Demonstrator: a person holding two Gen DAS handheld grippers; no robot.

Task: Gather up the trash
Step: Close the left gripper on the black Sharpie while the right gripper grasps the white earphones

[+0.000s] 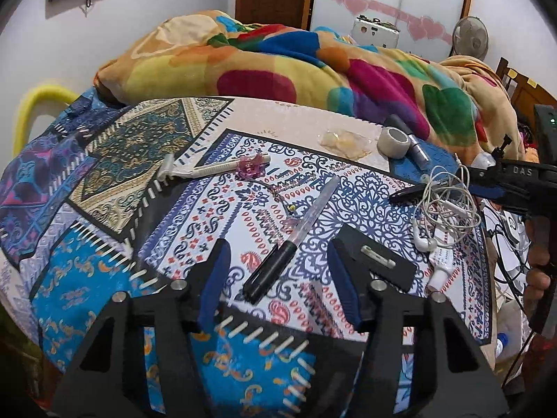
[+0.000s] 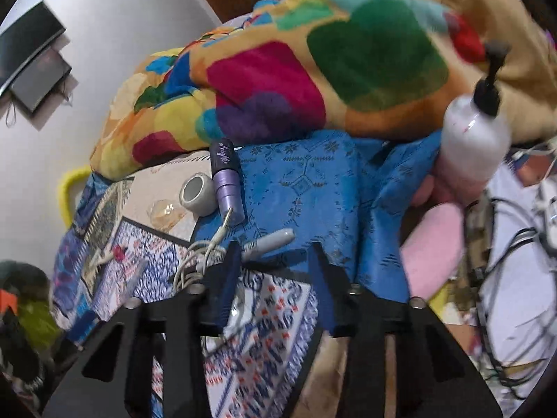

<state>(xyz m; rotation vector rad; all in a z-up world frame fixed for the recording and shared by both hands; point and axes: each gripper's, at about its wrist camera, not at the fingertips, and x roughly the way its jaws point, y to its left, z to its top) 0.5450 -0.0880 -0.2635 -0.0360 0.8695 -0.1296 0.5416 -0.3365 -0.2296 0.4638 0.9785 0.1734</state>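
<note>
A patterned bedsheet (image 1: 104, 278) carries scattered items. A clear pen with a black cap (image 1: 289, 244) lies between the fingers of my open left gripper (image 1: 280, 247). A white razor (image 1: 205, 169), a pink hair clip (image 1: 250, 165), a crumpled clear wrapper (image 1: 344, 142), a tape roll (image 1: 393, 141) and tangled white earphones (image 1: 445, 205) lie beyond. My right gripper (image 2: 276, 244) is open and empty over the blue cloth (image 2: 313, 181), next to the earphones (image 2: 198, 261) and a grey marker (image 2: 268, 240). It also shows at the right of the left wrist view (image 1: 515, 177).
A colourful blanket (image 1: 278, 59) is heaped along the back. A purple tube (image 2: 226, 177), the tape roll (image 2: 198, 193) and the wrapper (image 2: 167, 214) lie ahead of the right gripper. A white pump bottle (image 2: 477, 132) and cables (image 2: 522, 244) are at the right.
</note>
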